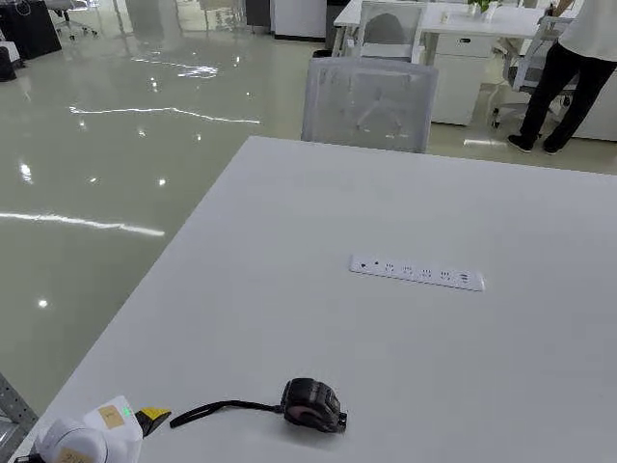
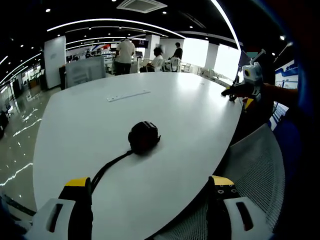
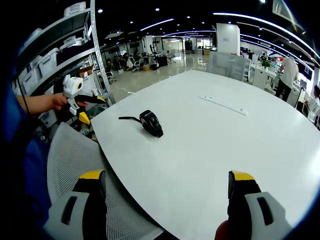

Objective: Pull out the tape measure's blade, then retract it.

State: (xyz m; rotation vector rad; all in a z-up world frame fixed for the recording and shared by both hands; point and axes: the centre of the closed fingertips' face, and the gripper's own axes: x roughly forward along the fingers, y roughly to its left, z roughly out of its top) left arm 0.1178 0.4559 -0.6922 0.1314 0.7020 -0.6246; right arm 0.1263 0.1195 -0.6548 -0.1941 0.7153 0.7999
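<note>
A black tape measure (image 1: 313, 405) lies near the white table's front edge, its black wrist strap (image 1: 220, 410) trailing to the left and its blade wound in. My left gripper (image 1: 145, 420) sits at the table's near left corner, a short way left of the strap's end. In the left gripper view the tape measure (image 2: 144, 136) lies ahead of the open left gripper (image 2: 150, 187), with nothing between the jaws. My right gripper (image 3: 166, 177) is also open and holds nothing, hovering over the table's edge well back from the tape measure (image 3: 151, 122).
A white power strip (image 1: 416, 273) lies flat at mid-table. A grey mesh chair (image 1: 368, 101) stands at the far edge, and another mesh chair (image 3: 85, 165) is below the grippers. A person (image 1: 574, 68) stands at desks far right. Storage shelves (image 3: 60, 55) stand behind the left gripper.
</note>
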